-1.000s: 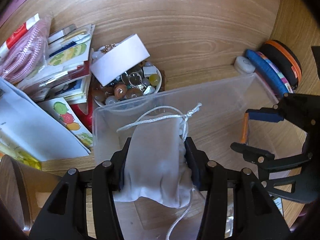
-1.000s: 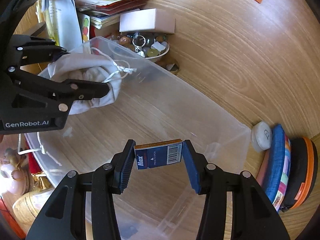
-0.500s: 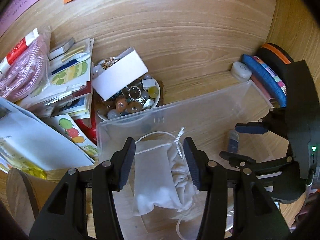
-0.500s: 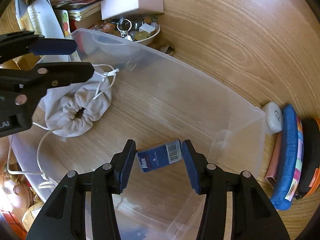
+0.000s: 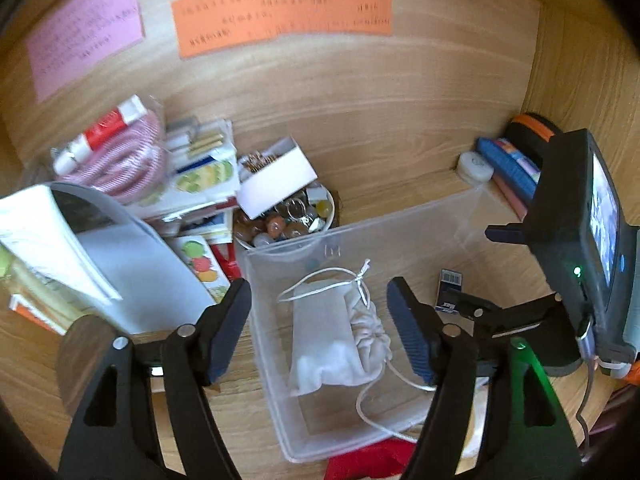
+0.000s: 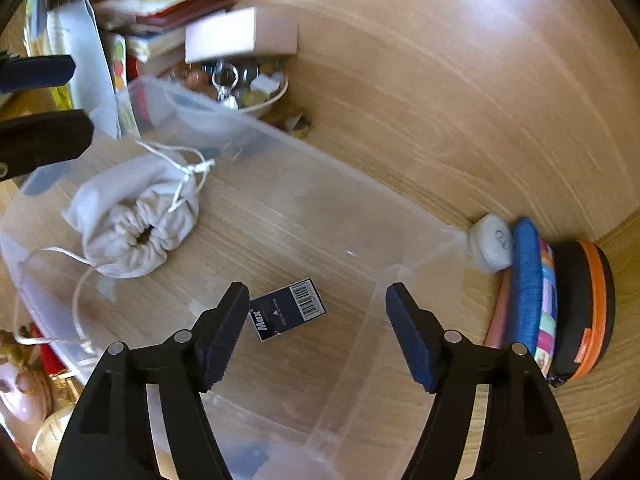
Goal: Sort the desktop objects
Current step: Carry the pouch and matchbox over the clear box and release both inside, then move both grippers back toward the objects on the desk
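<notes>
On the wooden desk, the clear plastic bin already holds the white drawstring cloth pouch and the small dark-blue barcoded box, both the left gripper and the right gripper hang open and empty above it, and the white bowl of trinkets behind the bin (with more clutter around) seems not yet sorted.

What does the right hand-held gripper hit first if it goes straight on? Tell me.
Probably the small dark blue box with a barcode, lying on the floor of the clear plastic bin. The right hand-held gripper, open, points down at it, though the box sits toward the left finger and depth is unclear.

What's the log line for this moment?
left tongs: open | right tongs: open | pouch, small box: in bin
</notes>
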{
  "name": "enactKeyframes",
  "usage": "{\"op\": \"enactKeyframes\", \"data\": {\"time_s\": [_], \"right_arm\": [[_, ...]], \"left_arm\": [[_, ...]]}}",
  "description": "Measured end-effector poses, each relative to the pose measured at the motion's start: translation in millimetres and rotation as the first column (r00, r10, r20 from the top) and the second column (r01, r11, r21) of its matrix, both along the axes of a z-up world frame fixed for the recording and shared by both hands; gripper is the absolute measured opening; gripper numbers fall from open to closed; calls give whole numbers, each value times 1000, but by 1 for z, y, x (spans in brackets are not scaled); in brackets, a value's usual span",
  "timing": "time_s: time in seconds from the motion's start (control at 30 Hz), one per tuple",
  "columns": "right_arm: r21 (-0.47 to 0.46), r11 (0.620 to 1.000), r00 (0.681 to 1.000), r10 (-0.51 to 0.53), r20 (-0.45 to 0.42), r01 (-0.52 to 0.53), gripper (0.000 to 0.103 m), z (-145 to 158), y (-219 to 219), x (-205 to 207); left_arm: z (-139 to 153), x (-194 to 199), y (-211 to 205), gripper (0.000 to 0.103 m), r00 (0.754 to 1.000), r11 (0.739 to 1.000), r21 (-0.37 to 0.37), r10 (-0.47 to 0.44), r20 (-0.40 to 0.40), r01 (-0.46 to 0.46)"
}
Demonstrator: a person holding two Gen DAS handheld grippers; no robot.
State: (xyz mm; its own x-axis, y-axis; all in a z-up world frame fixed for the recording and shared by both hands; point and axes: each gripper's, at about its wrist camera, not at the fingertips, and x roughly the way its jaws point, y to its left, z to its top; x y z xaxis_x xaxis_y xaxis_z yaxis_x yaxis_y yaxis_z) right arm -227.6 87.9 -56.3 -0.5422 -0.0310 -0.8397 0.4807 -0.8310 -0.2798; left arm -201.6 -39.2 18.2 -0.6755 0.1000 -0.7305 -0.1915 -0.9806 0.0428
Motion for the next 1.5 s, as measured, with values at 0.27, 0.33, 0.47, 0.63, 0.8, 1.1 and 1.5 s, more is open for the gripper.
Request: {"op": "enactKeyframes", "data": {"time_s": [0.27, 0.33, 0.47, 0.63, 0.8, 1.1, 1.5], "right_arm": [[-72, 997, 997, -16, -71, 11, 68, 32, 21, 29], [-102, 995, 996, -21, -92, 12, 68, 42, 18, 39], [-147, 989, 986, -30, -162, 6, 77, 60, 32, 69], [-131, 991, 965, -10, -262, -26, 78, 70, 42, 104], [-151, 987, 959, 11, -282, -56, 80, 66, 47, 139], [-200, 978, 975, 12, -222, -58, 81, 36, 56, 169], [-212, 974, 984, 39, -174, -77, 81, 18, 56, 175]], "left_arm": [[18, 29, -4, 76, 998, 1000, -4, 19, -58, -19], [21, 39, -6, 79, 997, 1000, -7, 26, -69, -27], [23, 63, -8, 87, 995, 999, -10, 44, -88, -45], [17, 94, -8, 91, 993, 998, -19, 57, -99, -60], [-1, 123, -8, 92, 995, 997, -24, 66, -71, -68], [-51, 159, -14, 92, 996, 996, -2, 89, 30, -89], [-92, 135, -23, 68, 977, 983, 165, 50, 208, -85]]}}
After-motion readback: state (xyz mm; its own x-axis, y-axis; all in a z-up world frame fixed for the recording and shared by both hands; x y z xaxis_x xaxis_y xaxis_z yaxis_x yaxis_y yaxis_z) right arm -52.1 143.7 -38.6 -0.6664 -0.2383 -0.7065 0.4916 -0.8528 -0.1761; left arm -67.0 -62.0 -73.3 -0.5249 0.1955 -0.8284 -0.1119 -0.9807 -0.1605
